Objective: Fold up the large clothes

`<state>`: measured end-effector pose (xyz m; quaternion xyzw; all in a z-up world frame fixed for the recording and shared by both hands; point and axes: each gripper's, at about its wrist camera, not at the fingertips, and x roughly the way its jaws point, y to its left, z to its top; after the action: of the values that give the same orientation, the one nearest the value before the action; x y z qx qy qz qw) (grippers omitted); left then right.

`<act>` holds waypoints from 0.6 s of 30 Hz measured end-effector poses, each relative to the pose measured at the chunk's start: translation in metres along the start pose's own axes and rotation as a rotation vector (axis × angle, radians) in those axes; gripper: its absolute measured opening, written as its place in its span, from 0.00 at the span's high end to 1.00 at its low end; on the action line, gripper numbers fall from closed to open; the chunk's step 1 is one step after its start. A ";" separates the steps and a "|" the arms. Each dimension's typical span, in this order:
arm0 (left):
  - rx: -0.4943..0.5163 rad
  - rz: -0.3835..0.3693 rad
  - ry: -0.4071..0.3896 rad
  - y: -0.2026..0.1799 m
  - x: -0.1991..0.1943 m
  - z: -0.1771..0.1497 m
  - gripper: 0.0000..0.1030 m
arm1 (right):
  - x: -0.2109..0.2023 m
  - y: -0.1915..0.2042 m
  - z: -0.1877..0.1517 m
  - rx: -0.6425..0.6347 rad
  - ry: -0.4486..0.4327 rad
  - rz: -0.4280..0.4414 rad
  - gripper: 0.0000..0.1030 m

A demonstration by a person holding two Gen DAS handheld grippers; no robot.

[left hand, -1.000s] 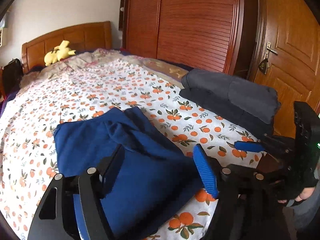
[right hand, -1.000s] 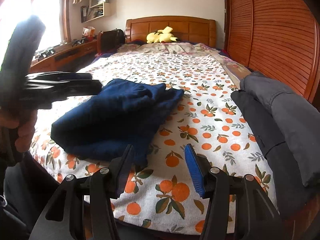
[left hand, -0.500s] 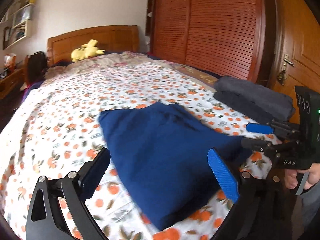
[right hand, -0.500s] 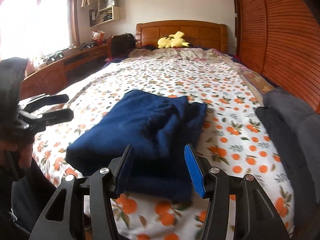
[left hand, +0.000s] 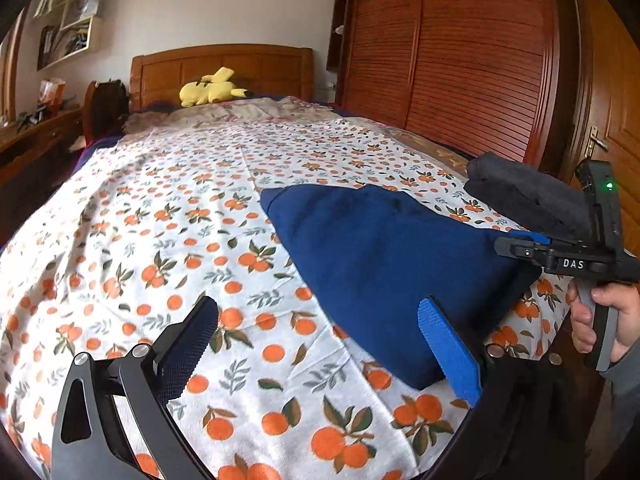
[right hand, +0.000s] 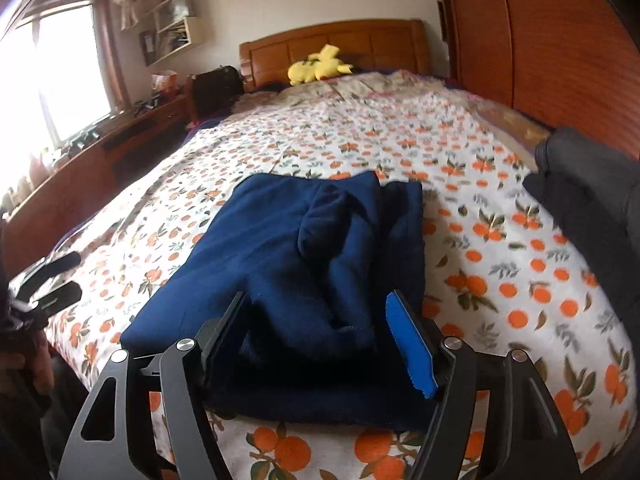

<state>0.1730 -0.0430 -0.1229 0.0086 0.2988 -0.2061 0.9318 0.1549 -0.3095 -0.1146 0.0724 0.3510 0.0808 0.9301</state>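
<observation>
A folded dark blue garment [left hand: 380,260] [right hand: 304,264] lies on the orange-print bed sheet [left hand: 180,240] near the foot of the bed. My left gripper [left hand: 320,344] is wide open over bare sheet just left of the garment; its blue right pad [left hand: 448,356] stands by the near corner and nothing is between the fingers. My right gripper [right hand: 320,340] hangs over the garment's near edge, jaws opening, with the thick fold between them but not pinched. Each gripper shows in the other's view: the right one [left hand: 516,242] in a hand, the left one [right hand: 66,278] at the left edge.
A stack of folded dark grey clothes [left hand: 520,196] [right hand: 592,200] sits on the bed's right side by the wooden wardrobe [left hand: 460,60]. A yellow plush toy [left hand: 208,88] lies at the headboard. A desk [right hand: 100,148] runs under the window on the left.
My left gripper slid left off the blue garment and spread wide. My right gripper came over the garment's near edge and its jaws widened.
</observation>
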 end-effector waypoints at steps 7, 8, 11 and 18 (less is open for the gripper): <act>-0.039 0.009 0.005 0.013 -0.001 -0.014 0.02 | 0.009 0.014 -0.001 -0.015 0.019 -0.002 0.53; -0.045 0.014 0.007 0.016 -0.002 -0.016 0.02 | 0.010 0.018 0.001 -0.034 0.019 -0.006 0.64; -0.060 0.020 0.012 0.023 -0.004 -0.020 0.02 | 0.008 0.026 0.008 -0.068 0.010 -0.003 0.82; -0.078 0.027 0.008 0.027 -0.012 -0.025 0.02 | -0.027 0.059 0.039 -0.224 -0.112 -0.008 0.89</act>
<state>0.1608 -0.0099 -0.1391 -0.0228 0.3104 -0.1817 0.9328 0.1545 -0.2608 -0.0570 -0.0289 0.2877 0.1115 0.9508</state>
